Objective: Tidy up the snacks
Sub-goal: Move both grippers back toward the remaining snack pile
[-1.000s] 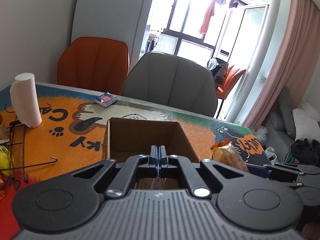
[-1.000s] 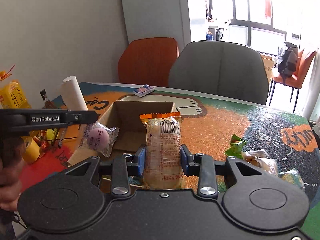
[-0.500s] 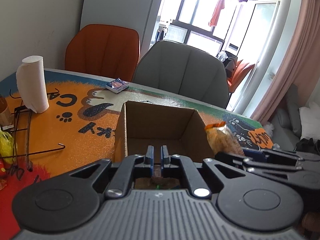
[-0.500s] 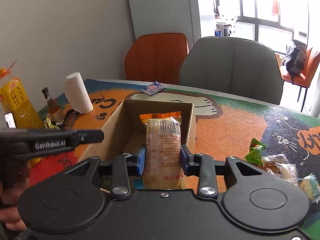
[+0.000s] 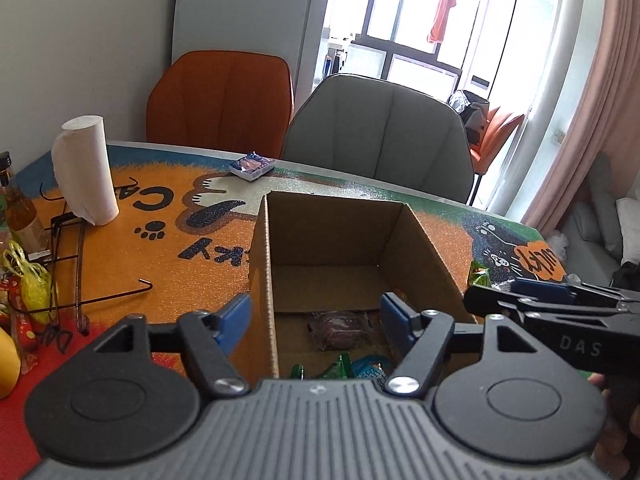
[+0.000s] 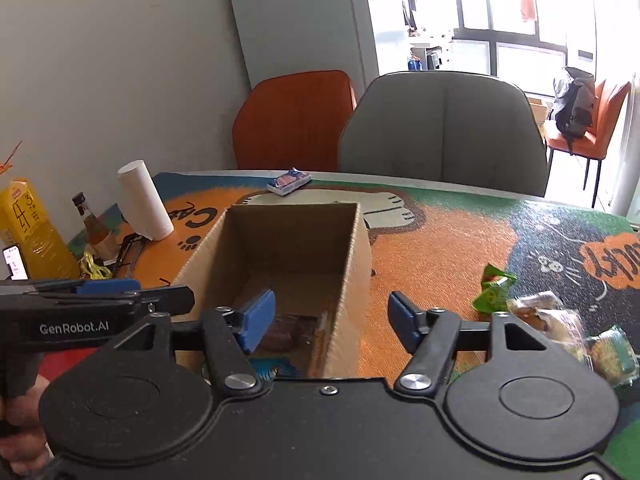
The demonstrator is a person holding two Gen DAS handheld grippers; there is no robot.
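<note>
An open brown cardboard box [image 5: 340, 236] stands upright on the table, its flaps out of sight and its far wall bare. On its floor lies a dark brown wrapped snack [image 5: 340, 328], flat, near the front. Closer to the front edge lie green and blue packets [image 5: 360, 368], only partly visible. To the right of the box, on the table, a green wrapper [image 6: 494, 288] and several clear-wrapped snacks [image 6: 560, 320] lie in a loose cluster, apart from the box.
</note>
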